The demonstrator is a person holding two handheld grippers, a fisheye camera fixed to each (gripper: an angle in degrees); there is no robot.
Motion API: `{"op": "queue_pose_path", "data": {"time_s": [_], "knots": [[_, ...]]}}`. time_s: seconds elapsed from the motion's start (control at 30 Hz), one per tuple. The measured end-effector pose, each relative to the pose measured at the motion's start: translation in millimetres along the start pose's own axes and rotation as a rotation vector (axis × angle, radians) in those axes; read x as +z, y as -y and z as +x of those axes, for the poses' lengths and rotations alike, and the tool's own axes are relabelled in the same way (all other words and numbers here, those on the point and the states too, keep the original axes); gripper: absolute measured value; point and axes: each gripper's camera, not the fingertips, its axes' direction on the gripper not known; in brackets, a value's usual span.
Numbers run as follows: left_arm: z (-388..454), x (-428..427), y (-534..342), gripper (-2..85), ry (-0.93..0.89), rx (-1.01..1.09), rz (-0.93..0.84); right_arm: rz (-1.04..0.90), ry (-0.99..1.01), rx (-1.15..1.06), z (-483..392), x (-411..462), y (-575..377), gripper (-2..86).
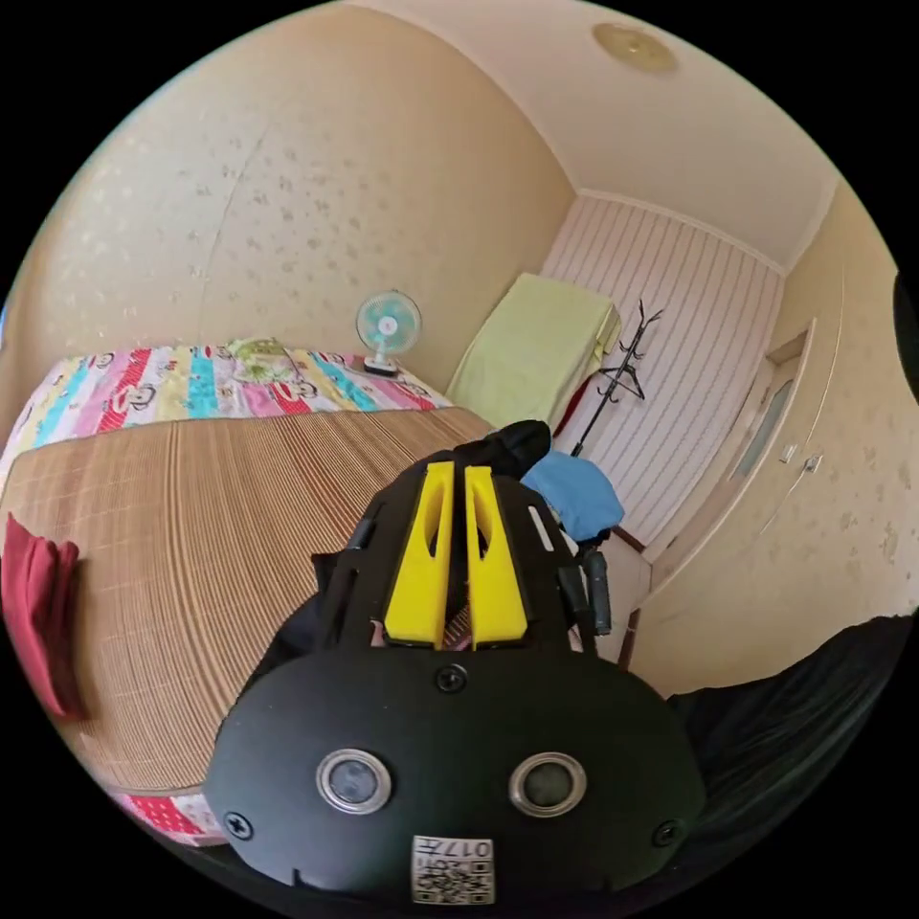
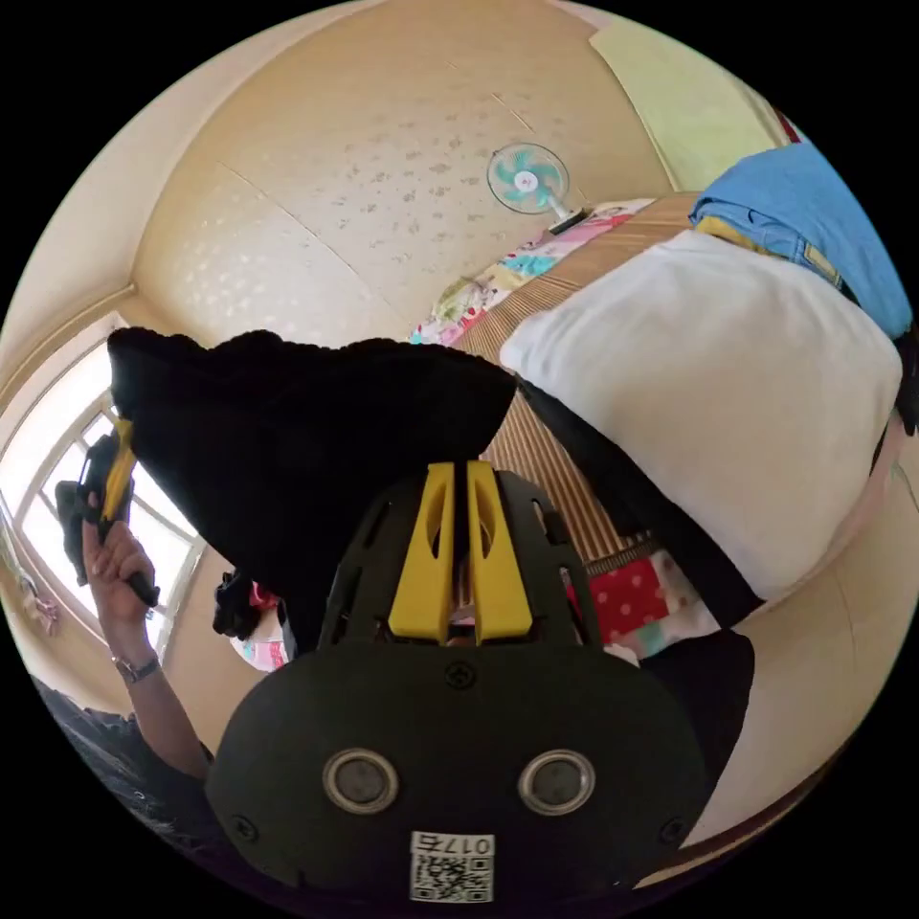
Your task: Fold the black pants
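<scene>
Left gripper (image 1: 458, 469): the two yellow jaws stand nearly together, a narrow slit between them, with dark cloth of the black pants (image 1: 512, 445) bunched at their tips; whether both jaws press on the cloth cannot be told, since the tips hide the contact; more black fabric hangs along the lower right edge of the left gripper view. Beyond the jaws lies the bed (image 1: 191, 536), covered by a woven straw mat, with a red garment (image 1: 38, 613) at its near left edge and a patterned sheet (image 1: 144, 383) at the far side; a blue garment (image 1: 574, 493) sits just behind the pants.

Right gripper (image 2: 459, 469): the jaws are likewise almost closed, their tips buried under the lower edge of the black pants (image 2: 287, 440), which spread upward and to the left; grip cannot be confirmed. At the far corner of the pants, the left gripper (image 2: 113, 469) appears, held in a hand (image 2: 115, 555). A white pillow (image 2: 708, 383) rests on the bed just right of the jaws; a small fan (image 2: 526, 182) stands by the wall beyond.
</scene>
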Motion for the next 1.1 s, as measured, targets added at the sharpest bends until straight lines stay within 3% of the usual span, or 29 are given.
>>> {"op": "queue_pose_path", "data": {"time_s": [0.23, 0.37, 0.63, 0.87, 0.97, 1.03, 1.1], "knots": [[38.7, -253.4, 18.4, -0.5, 0.097, 0.106, 0.567, 0.439, 0.1, -0.443, -189.7, -149.8, 56.7, 1.2], [58.9, -333.4, 45.1, -0.5, 0.16, 0.154, 0.655, 0.647, 0.024, -0.671, -299.1, -212.9, 83.9, 1.0], [88.6, -417.9, 76.7, -0.3, 0.067, 0.231, 0.756, 0.851, 0.029, -0.731, -382.1, -274.7, 97.4, 1.2], [70.7, -370.0, 81.6, -0.1, 0.257, 0.222, 0.704, 0.902, -0.138, -0.665, -367.1, -183.8, 98.7, 0.9], [19.6, -304.6, 158.2, 0.3, 0.293, 0.152, 0.569, 0.744, -0.184, -0.607, -378.2, -100.1, 200.3, 1.0], [-27.8, -238.1, 262.4, 1.4, 0.405, 0.174, 0.478, 0.616, -0.229, -0.56, -391.6, -30.6, 293.1, 1.1], [-80.6, -183.8, 336.4, 3.9, 0.492, 0.155, 0.364, 0.366, -0.389, -0.455, -385.3, 69.8, 393.6, 1.2]]}}
